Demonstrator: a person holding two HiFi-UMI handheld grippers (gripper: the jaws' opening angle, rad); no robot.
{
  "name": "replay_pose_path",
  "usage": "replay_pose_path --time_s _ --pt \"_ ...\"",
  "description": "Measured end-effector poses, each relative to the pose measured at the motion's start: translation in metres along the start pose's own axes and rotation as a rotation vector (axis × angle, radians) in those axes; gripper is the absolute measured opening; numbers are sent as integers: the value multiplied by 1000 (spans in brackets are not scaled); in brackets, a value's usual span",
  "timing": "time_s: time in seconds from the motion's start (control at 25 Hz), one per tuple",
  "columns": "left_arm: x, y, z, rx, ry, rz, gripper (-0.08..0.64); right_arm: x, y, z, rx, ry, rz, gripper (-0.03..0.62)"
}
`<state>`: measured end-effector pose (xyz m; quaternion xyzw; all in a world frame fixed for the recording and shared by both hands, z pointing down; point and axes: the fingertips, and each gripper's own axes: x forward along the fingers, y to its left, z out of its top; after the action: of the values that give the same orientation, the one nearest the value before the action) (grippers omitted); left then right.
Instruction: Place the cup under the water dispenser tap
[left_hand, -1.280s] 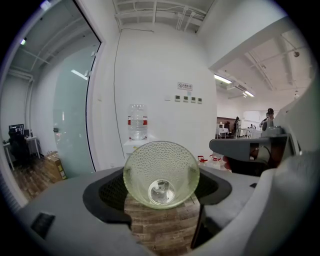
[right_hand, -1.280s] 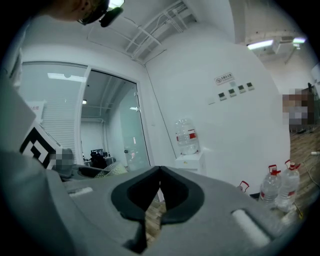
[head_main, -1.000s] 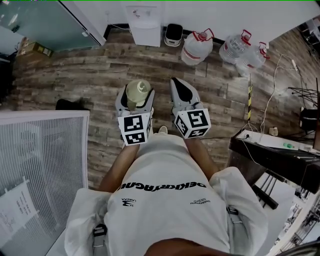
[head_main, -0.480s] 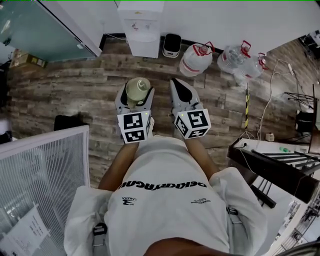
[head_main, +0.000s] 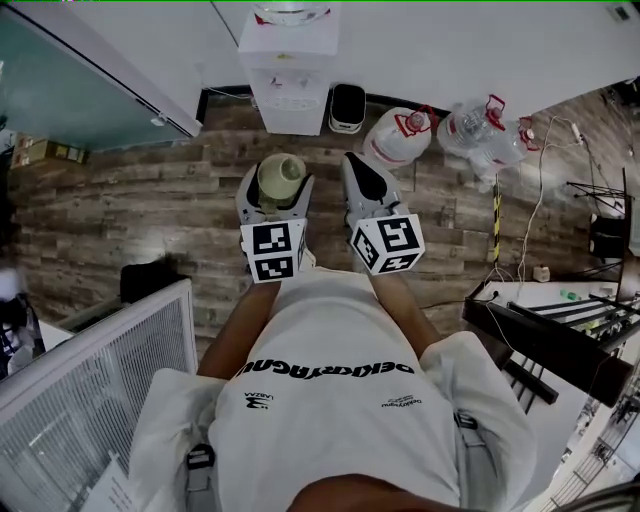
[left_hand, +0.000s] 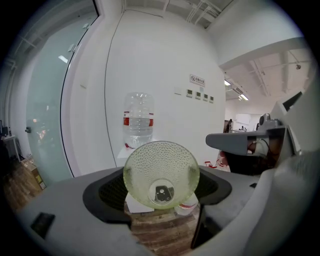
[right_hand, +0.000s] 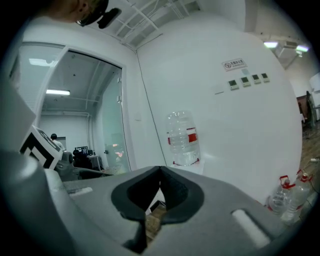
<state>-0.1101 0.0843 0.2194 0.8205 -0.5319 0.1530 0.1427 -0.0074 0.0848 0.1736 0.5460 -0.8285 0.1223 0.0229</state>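
Observation:
A pale green dimpled cup (head_main: 281, 172) sits upright between the jaws of my left gripper (head_main: 277, 180), which is shut on it. In the left gripper view the cup (left_hand: 161, 174) fills the gap between the jaws, its base toward the camera. The white water dispenser (head_main: 290, 85) stands against the wall ahead, and its bottle (left_hand: 137, 120) shows just above the cup. My right gripper (head_main: 358, 168) is level beside the left and holds nothing. Its jaws meet at the tips (right_hand: 160, 172), with the dispenser bottle (right_hand: 183, 137) beyond them.
Large water jugs (head_main: 396, 136) (head_main: 480, 124) and a small black-and-white bin (head_main: 347, 106) stand on the wood floor right of the dispenser. A glass wall (head_main: 80, 90) runs at left, a white mesh panel (head_main: 90, 400) at lower left, and a dark desk with cables (head_main: 550, 320) at right.
The person has walked toward the wall, so the dispenser and the jugs are nearer and larger. Both grippers keep the same pose, and the cup stays in the left one.

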Motion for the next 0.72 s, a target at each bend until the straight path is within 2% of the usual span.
replay_pose_path --time_s 0.36,0.72 --pt "58 45 18 -6 17 -65 376 76 -1 9 -35 23 -41 -2" --pt "102 52 18 -4 44 -77 376 114 -32 0 -35 64 -58 -2"
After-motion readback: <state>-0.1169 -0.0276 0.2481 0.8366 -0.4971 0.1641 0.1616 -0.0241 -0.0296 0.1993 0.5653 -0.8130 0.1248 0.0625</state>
